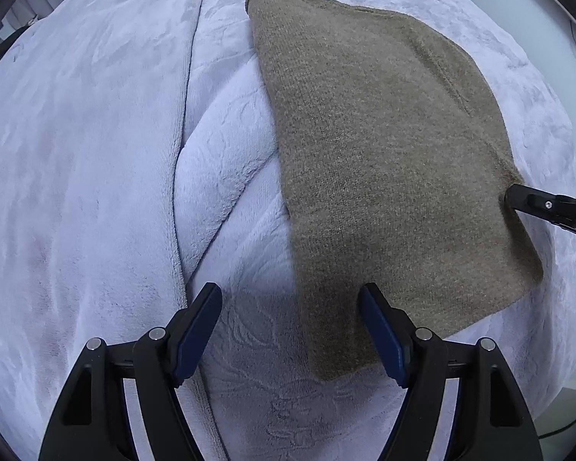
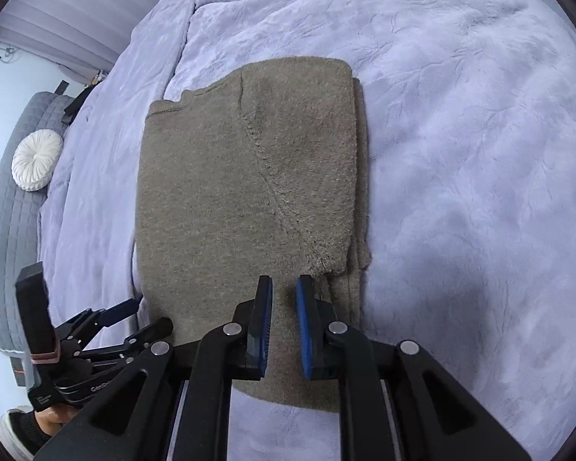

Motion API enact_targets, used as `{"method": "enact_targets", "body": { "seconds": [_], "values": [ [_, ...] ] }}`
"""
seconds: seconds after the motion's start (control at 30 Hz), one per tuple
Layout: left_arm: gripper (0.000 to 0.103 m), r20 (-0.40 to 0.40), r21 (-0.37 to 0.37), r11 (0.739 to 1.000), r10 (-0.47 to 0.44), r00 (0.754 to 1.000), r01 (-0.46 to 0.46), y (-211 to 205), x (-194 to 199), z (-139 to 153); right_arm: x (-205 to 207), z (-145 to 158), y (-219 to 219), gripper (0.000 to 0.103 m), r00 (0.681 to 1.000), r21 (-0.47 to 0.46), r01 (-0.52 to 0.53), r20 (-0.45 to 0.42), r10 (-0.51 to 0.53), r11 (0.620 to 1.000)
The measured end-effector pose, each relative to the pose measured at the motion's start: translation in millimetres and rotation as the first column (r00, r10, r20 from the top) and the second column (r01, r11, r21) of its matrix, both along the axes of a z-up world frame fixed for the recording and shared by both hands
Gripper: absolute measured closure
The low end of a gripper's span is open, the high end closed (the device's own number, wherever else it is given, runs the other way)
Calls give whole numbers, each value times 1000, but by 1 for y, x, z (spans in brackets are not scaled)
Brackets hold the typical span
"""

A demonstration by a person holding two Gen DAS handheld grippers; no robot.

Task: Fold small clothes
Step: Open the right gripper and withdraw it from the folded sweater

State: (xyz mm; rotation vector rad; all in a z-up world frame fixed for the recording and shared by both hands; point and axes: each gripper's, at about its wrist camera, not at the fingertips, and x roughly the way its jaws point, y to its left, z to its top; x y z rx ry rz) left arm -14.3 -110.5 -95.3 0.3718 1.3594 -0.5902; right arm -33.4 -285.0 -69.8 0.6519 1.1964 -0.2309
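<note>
A folded olive-brown knit sweater [image 2: 245,199] lies flat on a pale lavender plush blanket [image 2: 460,153] spread over a bed. The right hand-held gripper [image 2: 284,288] hovers above the sweater's near right part, its blue pads only a narrow gap apart with nothing between them. The left hand-held gripper [image 1: 290,299] stands wide open over the sweater's near left edge, gripping nothing. A round white cushion [image 2: 36,161] rests on grey quilted furniture [image 2: 7,230] beside the bed.

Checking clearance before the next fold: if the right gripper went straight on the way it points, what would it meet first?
Most likely the brown sweater: the right gripper points down at it with nothing between.
</note>
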Motion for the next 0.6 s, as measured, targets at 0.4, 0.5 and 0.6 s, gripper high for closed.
{"method": "enact_targets", "body": {
  "seconds": [0.4, 0.5, 0.6],
  "values": [
    [27, 0, 9, 1000, -15, 1000, 15, -9, 5, 10, -36, 2, -24, 88, 993, 94, 118, -1, -119, 989],
    [27, -9, 12, 1000, -11, 1000, 11, -6, 10, 12, -47, 1, -27, 88, 990, 109, 144, -14, -143, 984],
    [27, -12, 9, 1000, -9, 1000, 9, -8, 14, 15, -54, -4, -26, 88, 987, 129, 158, -30, -155, 979]
  ]
}}
